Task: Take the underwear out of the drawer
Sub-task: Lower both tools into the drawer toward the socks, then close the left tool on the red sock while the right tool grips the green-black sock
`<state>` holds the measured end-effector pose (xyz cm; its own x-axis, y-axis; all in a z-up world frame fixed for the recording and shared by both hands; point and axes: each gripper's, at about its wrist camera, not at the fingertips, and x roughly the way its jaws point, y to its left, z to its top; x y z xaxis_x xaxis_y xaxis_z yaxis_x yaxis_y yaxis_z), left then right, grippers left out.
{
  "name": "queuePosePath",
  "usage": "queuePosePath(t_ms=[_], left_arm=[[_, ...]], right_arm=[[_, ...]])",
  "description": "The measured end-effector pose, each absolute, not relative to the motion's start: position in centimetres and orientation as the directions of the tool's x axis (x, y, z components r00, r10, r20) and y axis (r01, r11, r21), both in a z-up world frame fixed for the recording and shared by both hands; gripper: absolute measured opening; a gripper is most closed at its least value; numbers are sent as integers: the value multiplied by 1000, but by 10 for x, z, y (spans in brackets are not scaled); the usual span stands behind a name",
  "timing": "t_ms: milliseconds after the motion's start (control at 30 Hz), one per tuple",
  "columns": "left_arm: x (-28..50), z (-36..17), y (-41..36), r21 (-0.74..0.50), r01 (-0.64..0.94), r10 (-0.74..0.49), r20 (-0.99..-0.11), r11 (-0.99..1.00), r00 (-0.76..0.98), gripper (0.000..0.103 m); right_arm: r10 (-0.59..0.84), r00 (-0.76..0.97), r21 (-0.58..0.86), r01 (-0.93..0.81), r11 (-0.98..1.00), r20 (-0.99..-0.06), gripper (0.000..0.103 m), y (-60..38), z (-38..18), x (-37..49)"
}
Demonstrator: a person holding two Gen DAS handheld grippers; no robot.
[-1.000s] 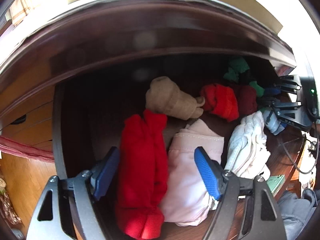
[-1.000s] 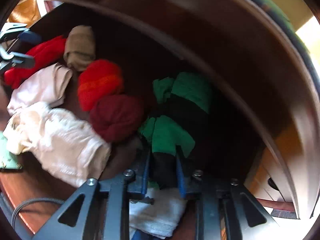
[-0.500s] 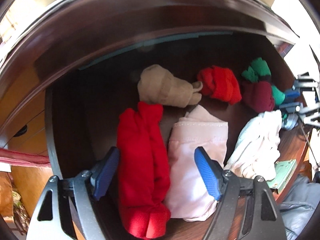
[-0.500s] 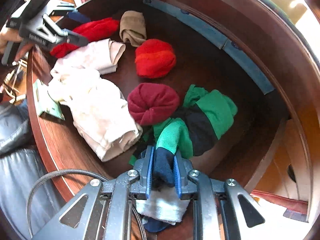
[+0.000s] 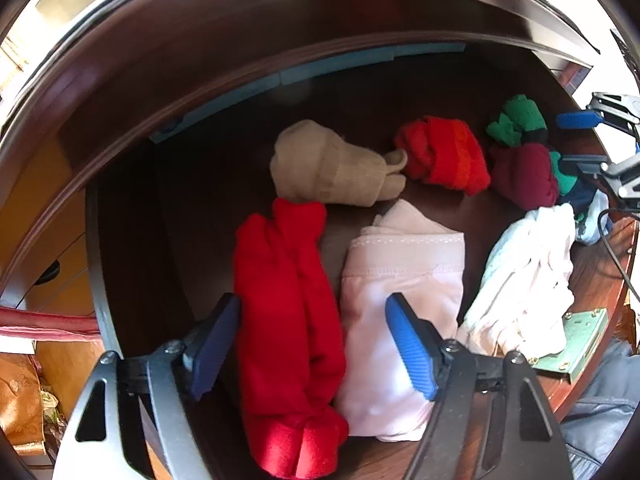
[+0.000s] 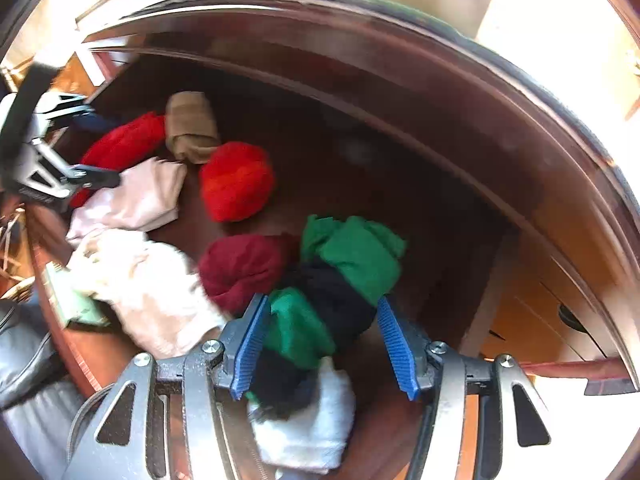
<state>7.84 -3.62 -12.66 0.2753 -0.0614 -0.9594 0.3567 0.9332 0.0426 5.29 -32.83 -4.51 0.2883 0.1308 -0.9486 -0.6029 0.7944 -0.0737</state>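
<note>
- Underwear: the folded pale pink pair [image 5: 404, 320] lies low and centre in the left wrist view, on the floor of the open drawer [image 5: 132, 240], touching the long red roll [image 5: 288, 320] to its left and just beside the crumpled white cloth [image 5: 528, 280] to its right.
- Left gripper [image 5: 312, 344]: spread wide at the bottom of the frame and pinching nothing, its jaws having just closed a little. They straddle the red roll as much as the pink pair, so I judge it should shift right before closing, to catch the pink fabric alone.
- Right gripper [image 6: 320, 344]: its jaws have just been opening; the green-and-black bundle [image 6: 340, 280] lies loose between them, unpinched.
</note>
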Motion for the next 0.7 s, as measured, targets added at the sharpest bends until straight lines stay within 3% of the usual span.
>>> queuePosePath(t_ms=[200, 500, 700], left_arm=[[79, -125, -27, 37, 293, -56, -951, 956, 303, 67], [77, -132, -42, 111, 350, 13, -963, 930, 271, 66], [75, -139, -70, 121, 370, 16, -962, 921, 273, 56]], right_arm=[[117, 249, -54, -589, 807, -962, 58, -317, -56, 72], [55, 265, -118, -594, 796, -963, 59, -306, -58, 76], [14, 270, -166, -631, 757, -963, 59, -282, -69, 65]])
